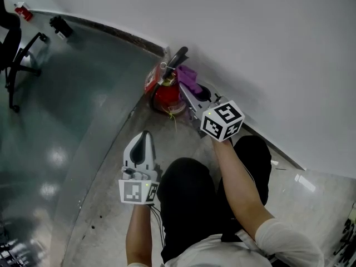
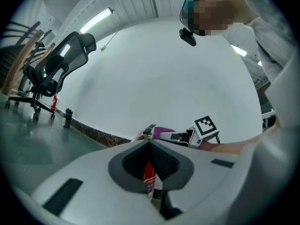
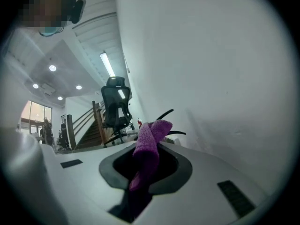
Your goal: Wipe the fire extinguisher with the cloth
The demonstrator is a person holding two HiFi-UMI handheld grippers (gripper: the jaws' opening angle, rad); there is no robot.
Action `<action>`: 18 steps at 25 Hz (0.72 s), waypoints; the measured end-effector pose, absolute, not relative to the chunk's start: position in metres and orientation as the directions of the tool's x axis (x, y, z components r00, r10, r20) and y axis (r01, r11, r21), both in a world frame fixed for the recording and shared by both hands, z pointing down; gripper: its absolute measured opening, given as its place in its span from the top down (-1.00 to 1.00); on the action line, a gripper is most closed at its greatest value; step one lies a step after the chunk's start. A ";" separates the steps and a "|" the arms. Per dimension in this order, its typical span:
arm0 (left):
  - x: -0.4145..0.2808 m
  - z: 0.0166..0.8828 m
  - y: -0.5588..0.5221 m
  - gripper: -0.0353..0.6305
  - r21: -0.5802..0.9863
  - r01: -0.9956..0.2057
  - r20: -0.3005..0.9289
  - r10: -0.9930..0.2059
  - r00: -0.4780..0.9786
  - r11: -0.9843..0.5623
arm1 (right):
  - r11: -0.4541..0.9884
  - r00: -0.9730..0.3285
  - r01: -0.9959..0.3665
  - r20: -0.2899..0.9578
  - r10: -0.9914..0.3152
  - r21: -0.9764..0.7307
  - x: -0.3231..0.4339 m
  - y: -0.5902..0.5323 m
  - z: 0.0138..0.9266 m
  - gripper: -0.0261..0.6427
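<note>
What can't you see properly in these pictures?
- The fire extinguisher label: it is too small to read in the head view. In the left gripper view, the left gripper has its jaws shut, and they cover all but a strip.
- Whether the cloth touches the fire extinguisher: in the head view, the right gripper, shut on the cloth, hides the spot.
- The office chair: it is cut off by the head view's left edge.

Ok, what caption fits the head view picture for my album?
The right hand-held gripper holds a purple cloth at the top of the red fire extinguisher.
</note>
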State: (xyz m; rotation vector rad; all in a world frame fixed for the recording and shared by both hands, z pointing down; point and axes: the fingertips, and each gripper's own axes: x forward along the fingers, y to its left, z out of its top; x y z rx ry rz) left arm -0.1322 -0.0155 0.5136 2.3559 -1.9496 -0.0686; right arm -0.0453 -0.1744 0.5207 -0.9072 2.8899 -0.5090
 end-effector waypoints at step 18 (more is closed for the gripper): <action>-0.142 0.532 0.011 0.88 0.069 -0.974 0.037 -0.975 0.218 -0.215 | 0.389 -0.530 -0.829 0.345 -0.774 -0.401 0.018 -0.185 0.775 0.75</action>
